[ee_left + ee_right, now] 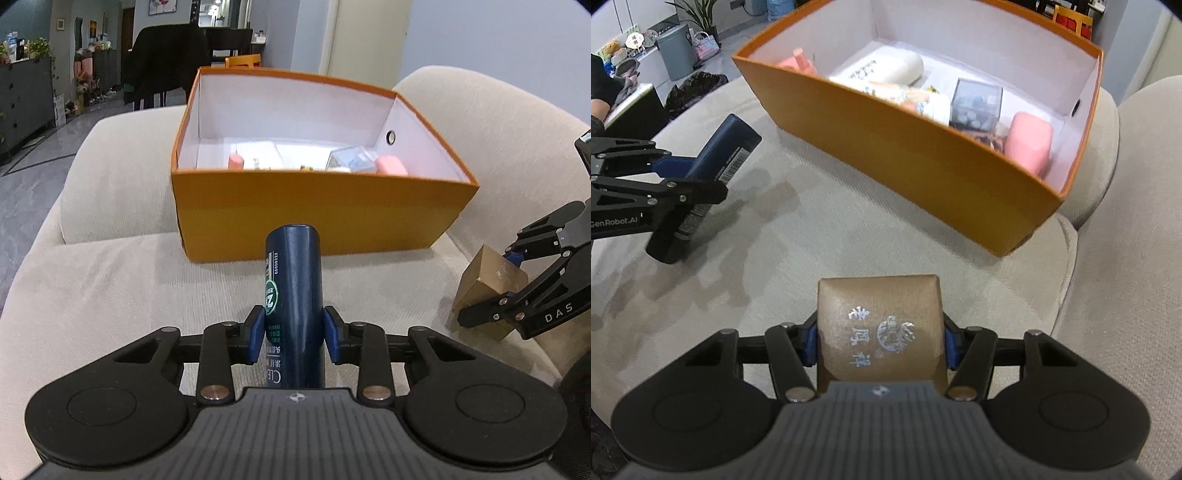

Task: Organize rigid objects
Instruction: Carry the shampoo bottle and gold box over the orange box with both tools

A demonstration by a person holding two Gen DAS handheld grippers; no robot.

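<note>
My left gripper (294,334) is shut on a dark blue bottle (293,291) and holds it above the beige sofa seat, in front of the orange box (317,206). The bottle also shows in the right wrist view (713,162). My right gripper (880,341) is shut on a brown gift box (879,328) with silver characters, also short of the orange box (923,162). The gift box shows at the right of the left wrist view (487,280). The orange box holds a white bottle (886,68), a clear case (977,103) and pink items (1030,142).
The beige sofa seat (820,229) lies under both grippers, with a backrest cushion (1137,221) at the right. A dark chair (162,62) and cabinets (26,96) stand in the room beyond the sofa.
</note>
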